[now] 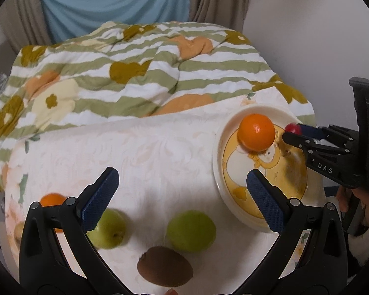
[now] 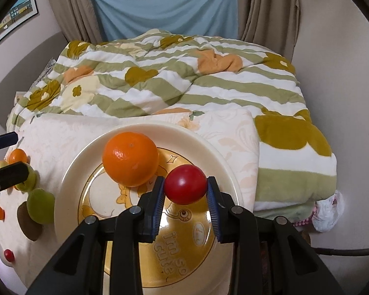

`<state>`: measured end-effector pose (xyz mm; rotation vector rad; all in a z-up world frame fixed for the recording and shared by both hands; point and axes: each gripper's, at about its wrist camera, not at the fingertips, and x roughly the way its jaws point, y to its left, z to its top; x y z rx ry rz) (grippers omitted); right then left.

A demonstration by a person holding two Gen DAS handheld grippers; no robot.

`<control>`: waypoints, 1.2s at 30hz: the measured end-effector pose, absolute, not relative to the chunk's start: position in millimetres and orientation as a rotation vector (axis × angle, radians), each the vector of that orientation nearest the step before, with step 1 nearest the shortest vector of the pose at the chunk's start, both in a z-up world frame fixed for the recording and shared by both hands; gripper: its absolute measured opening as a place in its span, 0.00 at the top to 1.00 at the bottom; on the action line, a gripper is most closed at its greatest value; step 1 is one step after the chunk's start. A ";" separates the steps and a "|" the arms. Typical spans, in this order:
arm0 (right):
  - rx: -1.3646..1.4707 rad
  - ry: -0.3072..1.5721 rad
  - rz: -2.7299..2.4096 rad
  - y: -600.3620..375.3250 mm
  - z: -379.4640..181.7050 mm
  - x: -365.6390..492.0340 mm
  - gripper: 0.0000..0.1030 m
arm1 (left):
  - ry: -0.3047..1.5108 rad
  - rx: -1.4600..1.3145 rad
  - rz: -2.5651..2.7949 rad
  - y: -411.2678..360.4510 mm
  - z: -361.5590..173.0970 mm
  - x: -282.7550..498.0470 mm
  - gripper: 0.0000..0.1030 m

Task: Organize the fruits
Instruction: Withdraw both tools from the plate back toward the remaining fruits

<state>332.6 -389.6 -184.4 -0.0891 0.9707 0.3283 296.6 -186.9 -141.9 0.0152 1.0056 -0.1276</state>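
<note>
Glossy plate (image 2: 69, 184), fuzzy matt kiwi (image 1: 164, 268), plush quilt (image 2: 184, 78).

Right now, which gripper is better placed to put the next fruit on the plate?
Right. The right gripper already grips a red fruit above the plate, beside the orange. The left gripper is open, empty, over the green fruits.

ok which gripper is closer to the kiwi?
Left. The left gripper hangs open just above and behind the kiwi, with the fruit showing between its fingers. The right gripper is off over the plate, shut on a red tomato.
</note>
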 end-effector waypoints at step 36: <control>-0.159 0.813 0.335 -318.6 -56.2 213.6 0.00 | 0.829 -0.017 0.013 -62.1 -24.8 163.5 0.00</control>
